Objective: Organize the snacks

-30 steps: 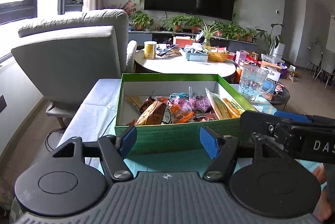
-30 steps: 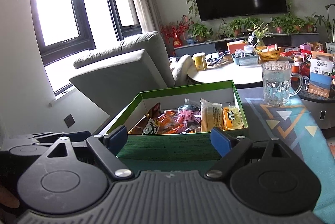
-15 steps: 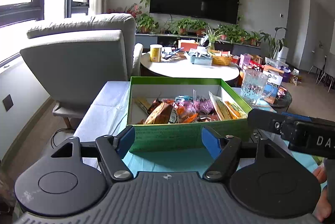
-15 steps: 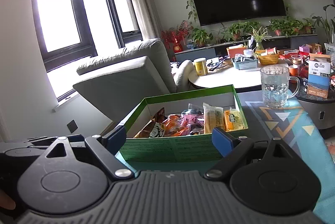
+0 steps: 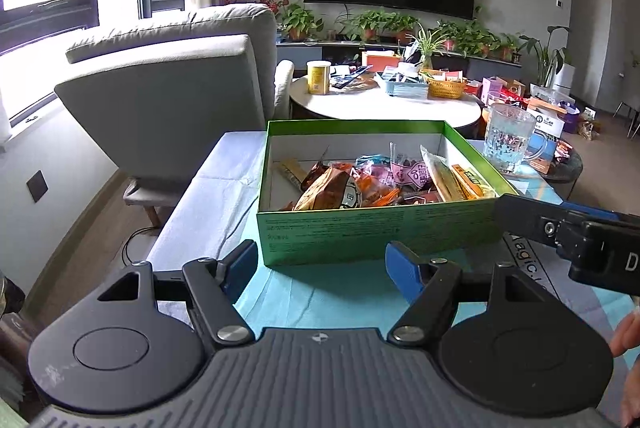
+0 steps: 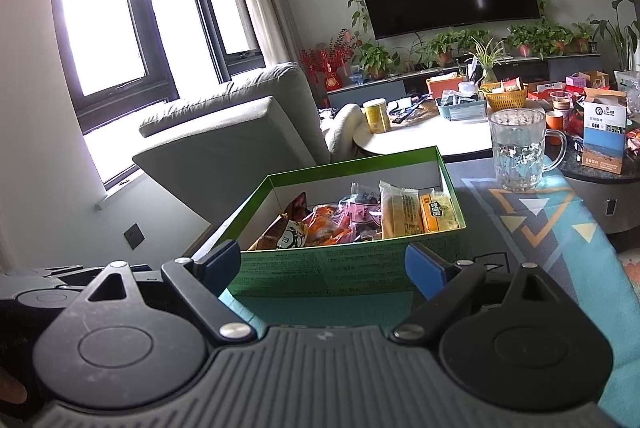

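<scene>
Risks, imo: glass mug (image 6: 520,148) w/ water stands just past the box's far right corner on the bench (image 6: 560,228). A wide swing by the right gripper (image 6: 326,268) could tip it and wet the cloth + packets. Box (image 5: 360,232) is light cardboard, so a nudge on the near wall prob slides it instead of letting the jaws in. Snacks (image 5: 360,184) are piled loose and overlapping, slick wrappers; a pinch may drag a neighbour out or slip. The two grippers sit close side by side, so they could clash if both go in at once.

Jaws: left gripper (image 5: 320,266) wide open, nothing held. Right gripper also open, empty.

Position: box sits straight ahead of both grippers, near wall just beyond the blue pads, not touching afaict. In the right wrist view that wall fills the gap between the pads. Snacks are inside, bunched toward the mid/right part; the left end of the box floor is bare. Jaws are below rim level, so prob need to come up and over.
</scene>
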A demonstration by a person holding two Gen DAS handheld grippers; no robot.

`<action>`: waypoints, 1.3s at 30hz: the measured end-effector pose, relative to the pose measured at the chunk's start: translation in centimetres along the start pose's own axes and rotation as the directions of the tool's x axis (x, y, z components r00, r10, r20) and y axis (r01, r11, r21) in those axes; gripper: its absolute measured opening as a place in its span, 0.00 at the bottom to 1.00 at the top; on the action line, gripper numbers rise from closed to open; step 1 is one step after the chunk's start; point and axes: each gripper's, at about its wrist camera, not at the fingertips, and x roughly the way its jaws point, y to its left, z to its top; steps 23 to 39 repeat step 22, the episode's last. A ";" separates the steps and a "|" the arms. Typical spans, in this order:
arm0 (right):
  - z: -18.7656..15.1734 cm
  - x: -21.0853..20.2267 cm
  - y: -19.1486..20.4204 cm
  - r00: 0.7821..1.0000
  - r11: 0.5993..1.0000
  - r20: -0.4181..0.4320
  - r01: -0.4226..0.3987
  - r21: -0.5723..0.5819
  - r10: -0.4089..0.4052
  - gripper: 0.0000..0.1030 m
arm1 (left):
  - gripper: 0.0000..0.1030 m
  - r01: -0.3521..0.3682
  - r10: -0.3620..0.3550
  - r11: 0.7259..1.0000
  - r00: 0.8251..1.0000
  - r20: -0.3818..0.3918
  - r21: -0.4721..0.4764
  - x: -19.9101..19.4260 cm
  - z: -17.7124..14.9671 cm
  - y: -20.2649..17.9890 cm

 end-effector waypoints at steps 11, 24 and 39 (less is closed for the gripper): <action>-0.2 0.0 0.3 1.000 1.000 -0.010 0.002 -0.005 -0.002 0.43 | 0.66 0.017 -0.018 0.999 1.000 0.013 0.037 -0.4 -0.5 -0.5; -0.3 -0.1 0.3 1.000 1.000 -0.011 0.003 -0.001 -0.003 0.43 | 0.66 0.019 -0.020 0.999 1.000 0.006 0.038 -0.2 -0.4 -0.7; -0.3 -0.1 0.3 1.000 1.000 -0.011 0.003 -0.001 -0.003 0.43 | 0.66 0.019 -0.020 0.999 1.000 0.006 0.038 -0.2 -0.4 -0.7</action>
